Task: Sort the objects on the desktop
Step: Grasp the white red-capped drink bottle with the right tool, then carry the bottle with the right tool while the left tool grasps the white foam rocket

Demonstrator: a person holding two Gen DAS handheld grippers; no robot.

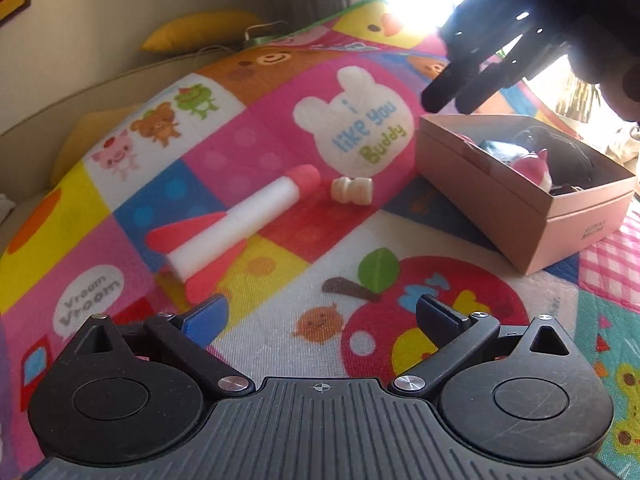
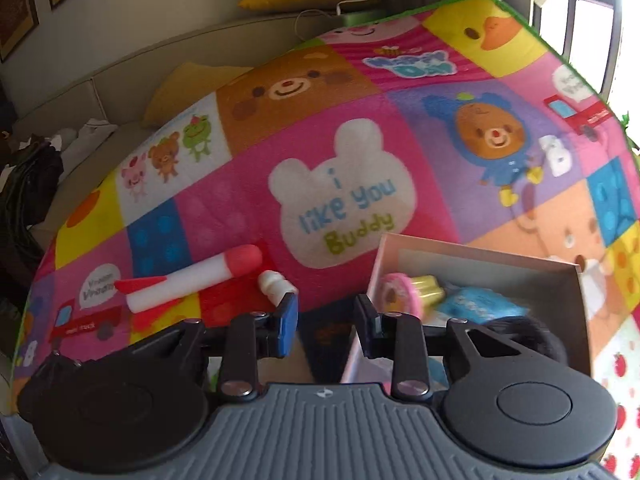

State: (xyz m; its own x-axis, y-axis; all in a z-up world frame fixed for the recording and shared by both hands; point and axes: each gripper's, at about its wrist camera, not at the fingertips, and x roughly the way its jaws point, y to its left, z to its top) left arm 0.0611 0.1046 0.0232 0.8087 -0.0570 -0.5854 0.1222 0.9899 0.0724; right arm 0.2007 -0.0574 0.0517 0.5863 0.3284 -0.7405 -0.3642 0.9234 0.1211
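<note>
The left gripper (image 1: pixel 320 314) is hovering over the play mat (image 1: pixel 256 148) with jaws spread wide, nothing between them. A foam rocket (image 1: pixel 236 222) is lying toward 11 o'clock of it, a small white toy (image 1: pixel 353 190) just beside the rocket's red nose. The pink box (image 1: pixel 520 204) (already holding several toys) is sitting at 2 o'clock. The right gripper (image 2: pixel 326 322) is hanging above the box's near-left corner, jaws narrow and empty.
</note>
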